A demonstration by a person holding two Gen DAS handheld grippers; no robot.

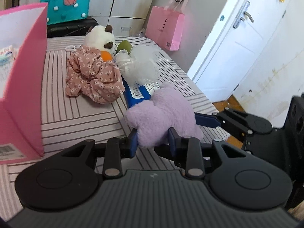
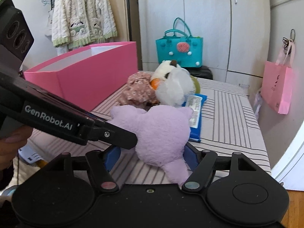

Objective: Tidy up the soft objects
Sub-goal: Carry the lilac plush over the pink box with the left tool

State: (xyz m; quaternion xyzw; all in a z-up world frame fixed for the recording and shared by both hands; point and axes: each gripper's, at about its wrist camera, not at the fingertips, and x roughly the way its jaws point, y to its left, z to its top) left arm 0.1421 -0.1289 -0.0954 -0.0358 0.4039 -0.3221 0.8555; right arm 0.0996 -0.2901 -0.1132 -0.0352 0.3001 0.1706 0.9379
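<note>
Meanwhile, on the desk: two handheld grippers meet on one lilac plush toy at the near edge of the striped cloth.
Left gripper: fingers narrowed onto a lower lobe of the toy, blue pads pressed into the fur on both sides — holding it.
Right gripper: fingers straddle the toy's body with blue pads at either flank; from its own camera they look closed onto it, though the far side of the contact is hidden by fur.
Key relation: the toy lies straight ahead of both sets of fingers, already between them. The pink box stands to the left of the toy, nearer the left gripper — in my judgement that hand has the shorter path to it.
Long axis: hard to call, as the toy is lumpy, with stubby limbs pointing several ways.
Look of the toy: pale purple, thick short pile, squashy, dented where the pads press.
Where it rests: its underside appears to touch the cloth, and its far edge overlaps a blue wipes pack.
Beyond it: a floral fabric bundle, a white plush animal and a white mesh puff — a loose heap, still on the desk.
</note>
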